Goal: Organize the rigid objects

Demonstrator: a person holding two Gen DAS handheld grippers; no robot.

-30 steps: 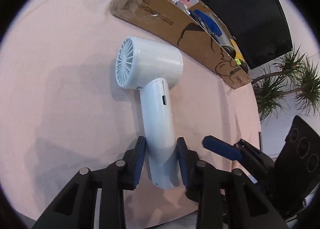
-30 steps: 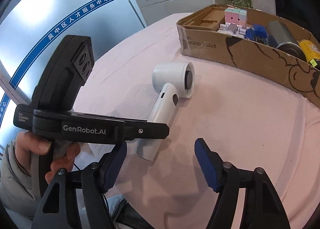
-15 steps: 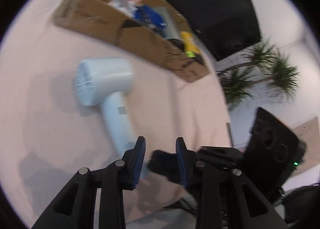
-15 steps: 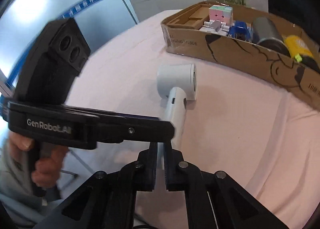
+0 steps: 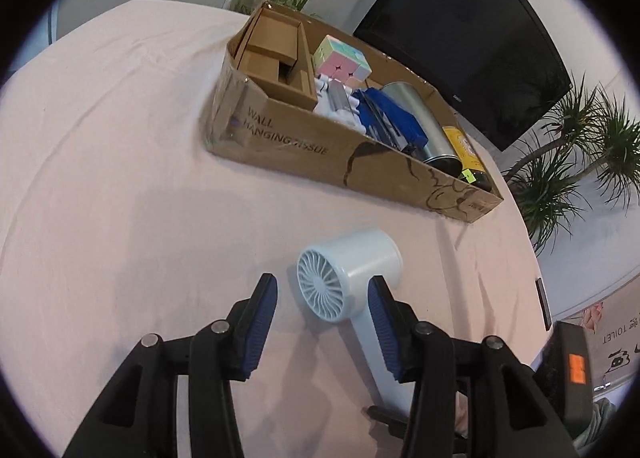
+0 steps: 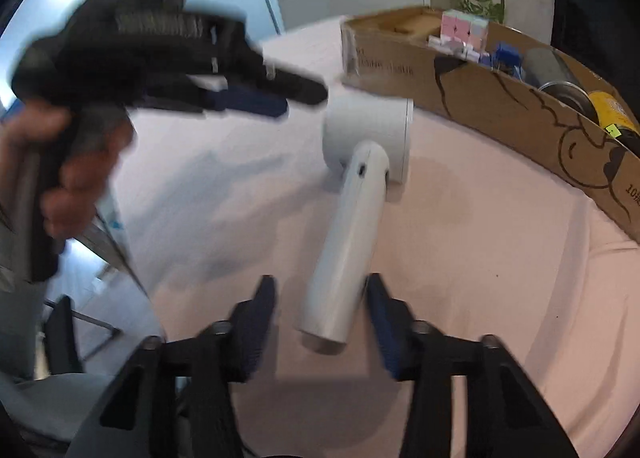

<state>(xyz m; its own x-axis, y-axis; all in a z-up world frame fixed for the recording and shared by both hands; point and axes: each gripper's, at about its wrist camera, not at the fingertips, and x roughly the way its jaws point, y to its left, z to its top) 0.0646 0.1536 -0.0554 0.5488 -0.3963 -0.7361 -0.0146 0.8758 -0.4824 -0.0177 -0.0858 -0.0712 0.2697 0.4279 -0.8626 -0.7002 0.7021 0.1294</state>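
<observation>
Hair dryer [image 6: 352, 218] being straddled by right gripper [image 6: 320, 314] on the pink tablecloth [image 5: 120, 178].
Jaws are being opened on both grippers; the handle is seen between the right pads, not pressed. Left gripper [image 5: 324, 322] is being held above the cloth, released, nothing gripped. The dryer is lying just beside the cardboard box [image 5: 320, 154].

Left wrist view: looks steeply down along its fingers, close above the pink table [image 5: 120, 178], facing the cardboard box [image 5: 304, 146]. Right wrist view: equally near, facing likewise. Both share the hair dryer [image 5: 352, 270] and box.
</observation>
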